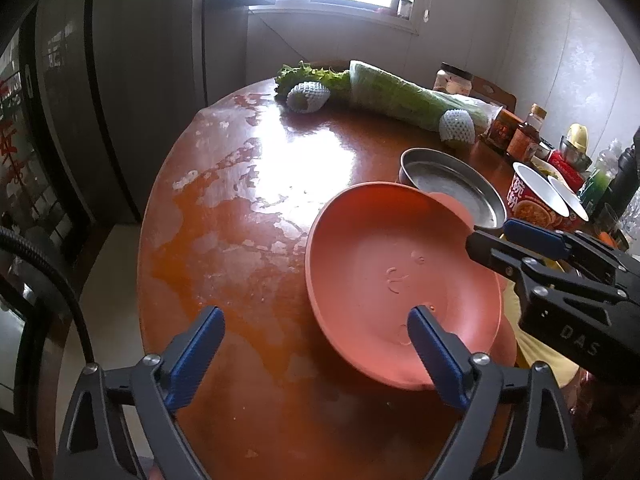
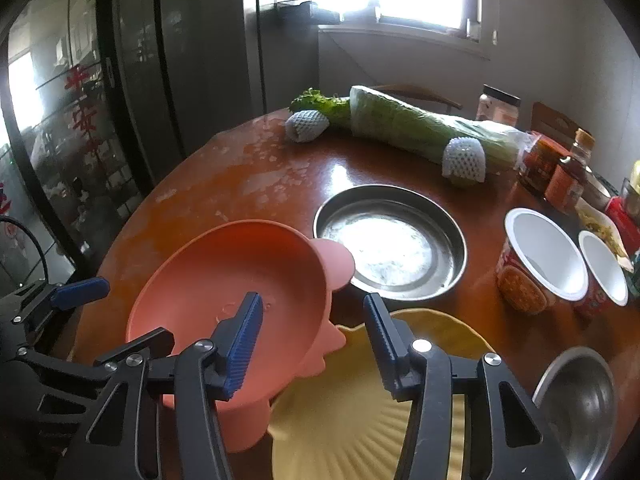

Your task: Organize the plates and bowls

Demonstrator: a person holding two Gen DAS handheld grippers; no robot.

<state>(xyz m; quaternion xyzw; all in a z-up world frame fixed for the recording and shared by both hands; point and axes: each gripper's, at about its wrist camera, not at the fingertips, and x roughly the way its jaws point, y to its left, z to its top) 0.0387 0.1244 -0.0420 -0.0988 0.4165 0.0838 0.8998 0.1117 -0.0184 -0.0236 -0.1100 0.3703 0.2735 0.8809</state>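
A pink bowl (image 1: 384, 276) (image 2: 224, 280) sits on the round wooden table (image 1: 248, 208), its rim tilted. A steel plate (image 1: 452, 184) (image 2: 392, 244) lies just behind it. A yellow shell-shaped plate (image 2: 360, 408) lies to its right, partly under it. A small steel bowl (image 2: 580, 404) sits at the near right. My left gripper (image 1: 316, 332) is open, its right finger over the pink bowl's near rim. My right gripper (image 2: 312, 320) is open, straddling the pink bowl's right edge above the yellow plate; it shows in the left wrist view (image 1: 504, 236).
A wrapped cabbage (image 2: 420, 128), lettuce and two foam-netted fruits (image 2: 464, 160) lie at the table's far side. Two instant-noodle cups (image 2: 540, 260) and several sauce jars (image 2: 560, 168) stand at the right. A dark glass cabinet (image 2: 100, 120) stands left of the table.
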